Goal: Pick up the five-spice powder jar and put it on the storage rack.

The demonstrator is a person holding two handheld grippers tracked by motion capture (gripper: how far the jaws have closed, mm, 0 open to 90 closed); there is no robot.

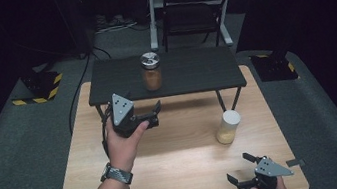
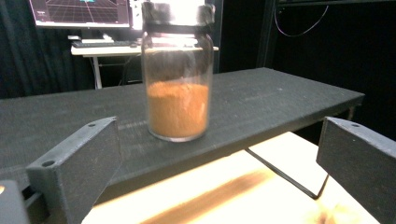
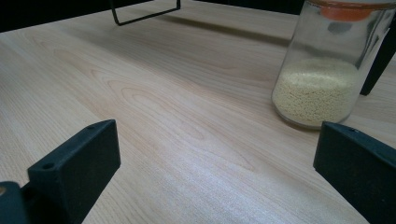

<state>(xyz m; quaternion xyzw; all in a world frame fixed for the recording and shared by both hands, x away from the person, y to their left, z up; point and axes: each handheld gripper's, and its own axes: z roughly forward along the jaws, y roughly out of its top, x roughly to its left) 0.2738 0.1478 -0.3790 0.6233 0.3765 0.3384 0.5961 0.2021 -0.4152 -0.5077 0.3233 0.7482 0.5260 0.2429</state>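
A glass jar of orange-brown powder (image 1: 151, 71) with a silver lid stands upright on a low black shelf (image 1: 193, 73) at the back of the wooden table (image 1: 176, 159). My left gripper (image 1: 155, 115) is open just in front of the shelf, apart from the jar. In the left gripper view the powder jar (image 2: 177, 79) sits on the shelf (image 2: 280, 98) beyond the open left gripper (image 2: 219, 135). A white-lidded jar of pale yellow grains (image 1: 228, 127) stands on the table at the right. My right gripper (image 1: 238, 167) is open near the front edge, with the grain jar (image 3: 322, 79) ahead.
The shelf rests on thin wire legs (image 1: 230, 99). A folding chair (image 1: 191, 7) and a desk frame stand behind the table. Striped floor bases (image 1: 39, 86) flank the table on grey carpet. A monitor (image 2: 79, 11) glows far behind the shelf.
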